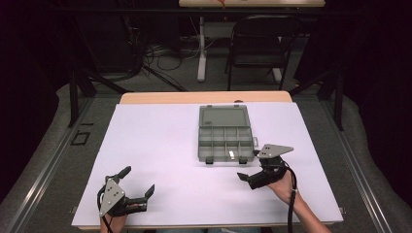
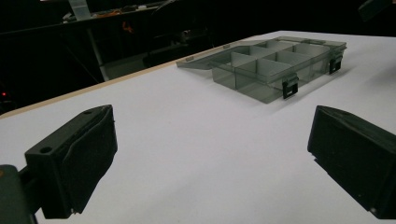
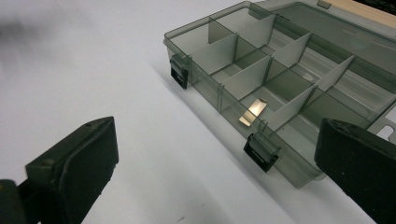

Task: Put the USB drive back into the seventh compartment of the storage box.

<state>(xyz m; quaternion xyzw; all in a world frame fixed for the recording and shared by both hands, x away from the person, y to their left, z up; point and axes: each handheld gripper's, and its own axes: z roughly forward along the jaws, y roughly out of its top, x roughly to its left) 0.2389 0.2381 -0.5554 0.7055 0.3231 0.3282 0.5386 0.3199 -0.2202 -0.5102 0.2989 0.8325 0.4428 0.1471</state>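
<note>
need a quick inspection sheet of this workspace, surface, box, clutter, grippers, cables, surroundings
surface: white sheet covering a wooden table, flat and bare around the box
job's things: grey see-through compartment box, lid folded open and lying flat behind it; a small shiny metal piece in one near compartment; two black latches on the front wall
clutter: nothing seen
grippers: left gripper open, holding nothing, near the front left; right gripper open, holding nothing, just in front of the box's right corner
cables: one black cable trailing from the right gripper; a tangle of cables on the floor behind
surroundings: dark room, folding chair and a table leg beyond
</note>
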